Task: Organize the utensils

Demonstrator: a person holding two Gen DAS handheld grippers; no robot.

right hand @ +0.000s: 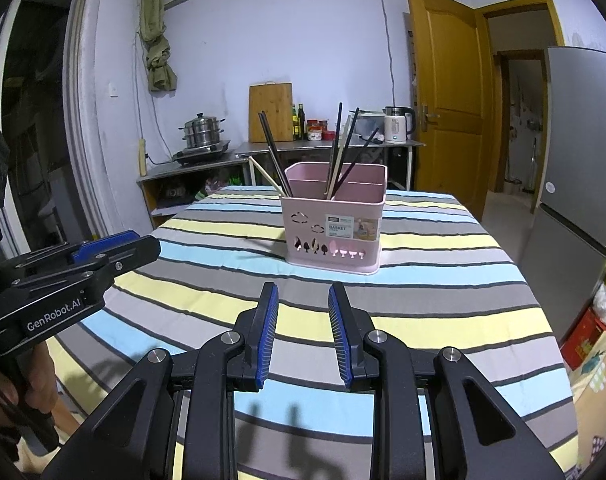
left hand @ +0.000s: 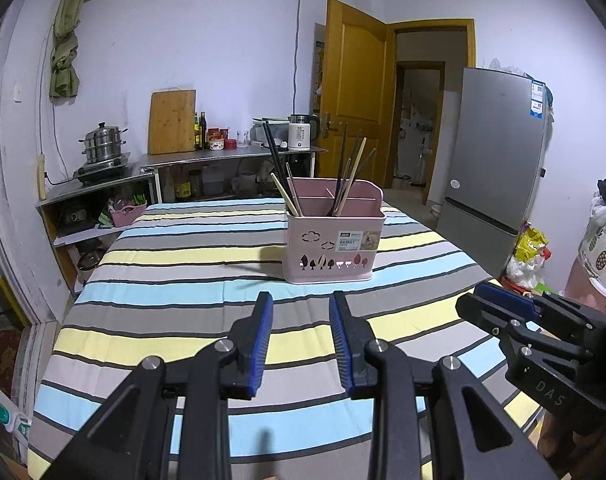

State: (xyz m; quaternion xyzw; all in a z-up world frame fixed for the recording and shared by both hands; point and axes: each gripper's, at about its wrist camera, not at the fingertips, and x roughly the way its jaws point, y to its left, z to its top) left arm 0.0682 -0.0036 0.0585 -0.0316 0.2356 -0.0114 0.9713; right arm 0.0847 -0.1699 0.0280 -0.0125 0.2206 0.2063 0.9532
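Note:
A pink plastic utensil basket (left hand: 331, 240) (right hand: 335, 228) stands on the striped tablecloth (left hand: 183, 264) (right hand: 423, 280). Several chopsticks (left hand: 345, 184) (right hand: 339, 160), some dark and some pale wood, lean upright in its compartments. My left gripper (left hand: 301, 300) hovers over the cloth short of the basket, jaws apart with nothing between them. My right gripper (right hand: 303, 292) is held the same way, open and empty, also short of the basket. In the left wrist view the right gripper (left hand: 499, 300) shows side-on at the right edge; in the right wrist view the left gripper (right hand: 139, 246) shows at the left.
Behind the table runs a steel counter (left hand: 231, 156) with a steamer pot (left hand: 103, 144), cutting board (left hand: 171, 122), bottles and a kettle (left hand: 301, 132). A grey fridge (left hand: 495, 168) stands to the right beside an open yellow door (left hand: 355, 92). Bags lie on the floor by the fridge.

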